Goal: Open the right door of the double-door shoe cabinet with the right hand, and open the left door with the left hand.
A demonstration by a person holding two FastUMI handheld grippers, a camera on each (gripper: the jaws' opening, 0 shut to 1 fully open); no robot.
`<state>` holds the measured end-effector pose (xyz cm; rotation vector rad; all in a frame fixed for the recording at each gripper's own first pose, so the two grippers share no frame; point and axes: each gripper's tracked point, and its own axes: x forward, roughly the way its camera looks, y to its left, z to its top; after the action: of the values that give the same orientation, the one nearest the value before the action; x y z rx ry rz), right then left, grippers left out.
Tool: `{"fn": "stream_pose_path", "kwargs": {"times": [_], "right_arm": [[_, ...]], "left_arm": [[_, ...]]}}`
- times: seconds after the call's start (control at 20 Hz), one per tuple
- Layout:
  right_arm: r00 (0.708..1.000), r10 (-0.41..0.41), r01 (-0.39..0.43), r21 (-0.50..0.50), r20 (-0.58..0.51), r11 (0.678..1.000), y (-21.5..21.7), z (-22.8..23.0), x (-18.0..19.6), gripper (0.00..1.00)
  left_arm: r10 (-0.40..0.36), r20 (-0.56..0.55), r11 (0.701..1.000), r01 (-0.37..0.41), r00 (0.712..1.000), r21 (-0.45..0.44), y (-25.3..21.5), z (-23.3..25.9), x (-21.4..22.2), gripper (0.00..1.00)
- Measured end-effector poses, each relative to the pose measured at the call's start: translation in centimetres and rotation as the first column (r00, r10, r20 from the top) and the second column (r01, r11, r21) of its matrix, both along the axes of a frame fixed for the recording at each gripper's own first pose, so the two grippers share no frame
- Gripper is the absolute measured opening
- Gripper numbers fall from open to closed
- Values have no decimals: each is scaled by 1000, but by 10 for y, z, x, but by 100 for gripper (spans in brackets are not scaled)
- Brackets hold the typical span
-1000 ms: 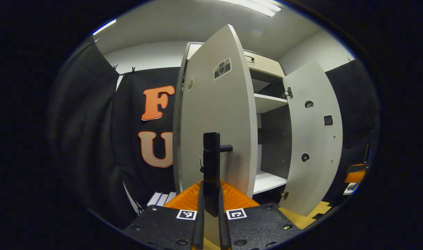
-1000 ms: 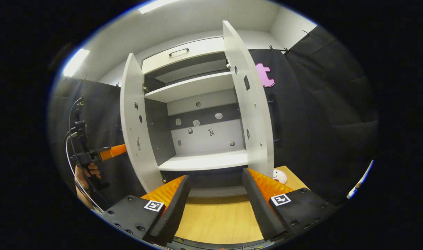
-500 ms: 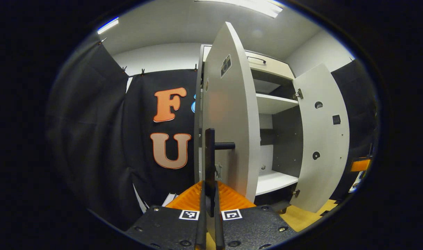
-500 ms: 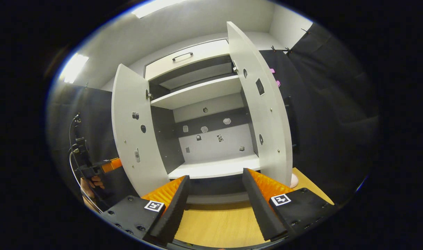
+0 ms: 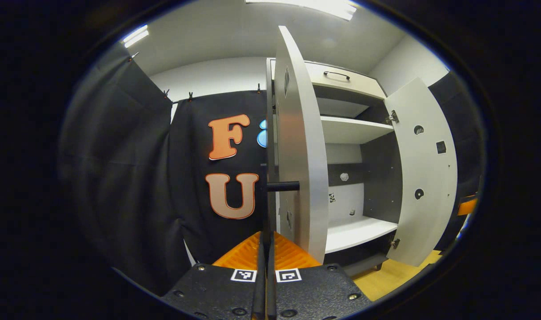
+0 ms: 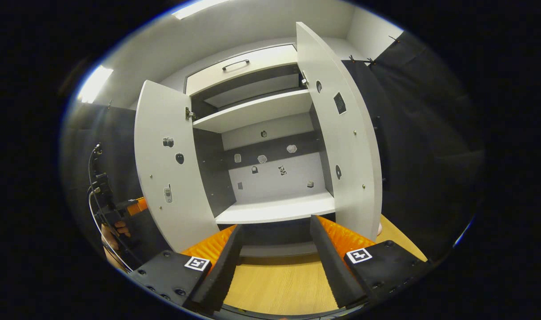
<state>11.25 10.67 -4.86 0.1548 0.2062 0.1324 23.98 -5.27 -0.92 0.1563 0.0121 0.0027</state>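
1. Left gripper [image 5: 265, 249] is clamped on the black bar handle [image 5: 282, 186] of the white left door [image 5: 297, 146], swung wide.
2. Right gripper [image 6: 274, 253] is spread, holding nothing, before the open white shoe cabinet [image 6: 270, 209]; the white right door [image 6: 346, 146] stands open.

Shoe cabinet [image 6: 261, 129]: pale grey-white doors and shelves, dark grey side walls, and a dark grey band across the white back panel. Left door [image 6: 168, 164]: plain light grey inner face carrying small dark stickers. Right door [image 6: 346, 142]: same light grey, with a black square sticker at 12 o'clock and a dark round one lower. Door handle [image 5: 282, 186]: black. Floor [image 6: 279, 280]: light wood grain, yellowish. Ceiling [image 5: 217, 35]: white.
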Motion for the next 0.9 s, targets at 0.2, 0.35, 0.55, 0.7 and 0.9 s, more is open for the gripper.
{"fn": "stream_pose_path", "kwargs": {"times": [0.2,0.35,0.55,0.7,0.9], "right_arm": [[1000,-1,1,2,4,1000,4,-1,3,84],[1000,1,-1,-14,5,1000,6,-3,4,96],[1000,-8,8,-47,10,999,4,-12,8,96],[1000,-7,7,-64,0,998,2,-17,9,96],[1000,3,-2,-50,27,999,4,-7,11,96]], "left_arm": [[17,-5,1000,-17,1000,8,8,-2,-4,2],[46,-14,999,-46,999,9,11,-3,-9,2],[59,-4,998,-58,998,38,13,2,-18,2],[21,18,1000,-21,1000,4,-6,7,-20,2],[-83,31,995,85,996,-57,-40,6,-25,2]]}}
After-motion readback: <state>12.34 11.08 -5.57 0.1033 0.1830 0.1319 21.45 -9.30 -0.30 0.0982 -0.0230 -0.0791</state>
